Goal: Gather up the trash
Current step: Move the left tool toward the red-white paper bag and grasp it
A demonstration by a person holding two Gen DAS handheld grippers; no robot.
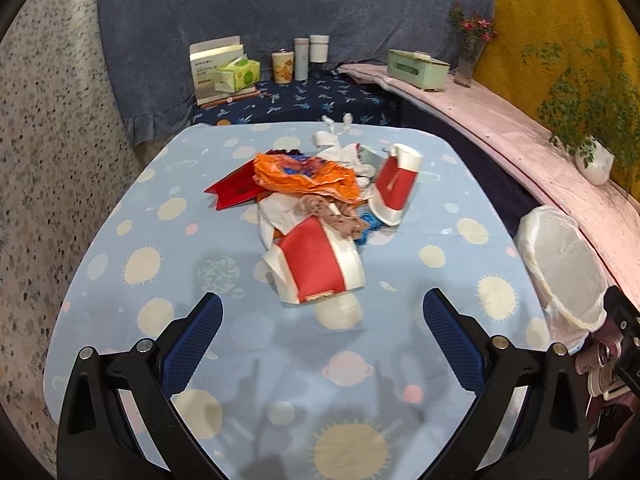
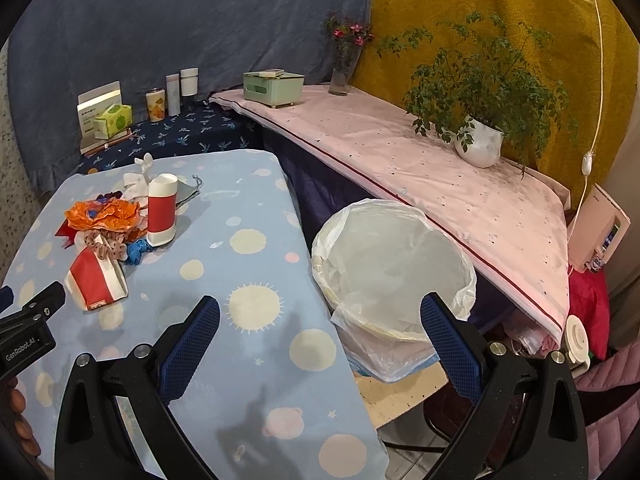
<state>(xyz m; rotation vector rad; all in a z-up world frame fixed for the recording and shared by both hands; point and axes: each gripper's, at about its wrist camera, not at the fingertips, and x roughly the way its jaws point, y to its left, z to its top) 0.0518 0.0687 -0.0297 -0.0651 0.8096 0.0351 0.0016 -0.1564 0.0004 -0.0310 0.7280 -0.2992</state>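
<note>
A heap of trash lies mid-table: a crushed red-and-white paper cup (image 1: 316,266) nearest me, a second red-and-white cup (image 1: 396,184) standing tilted, an orange wrapper (image 1: 304,176), a red card (image 1: 236,192), white scraps and a brown scrunchie. The heap shows in the right wrist view too: crushed cup (image 2: 96,276), upright cup (image 2: 162,210), orange wrapper (image 2: 104,214). My left gripper (image 1: 322,320) is open and empty, just short of the crushed cup. My right gripper (image 2: 320,320) is open and empty, over the table edge next to the lined bin (image 2: 392,264).
The bin (image 1: 560,268) with its white liner stands off the table's right edge. A pink-covered shelf (image 2: 420,160) carries a potted plant (image 2: 480,140), a green box (image 2: 274,88) and a vase. Boxes and cans (image 1: 280,64) stand behind the table.
</note>
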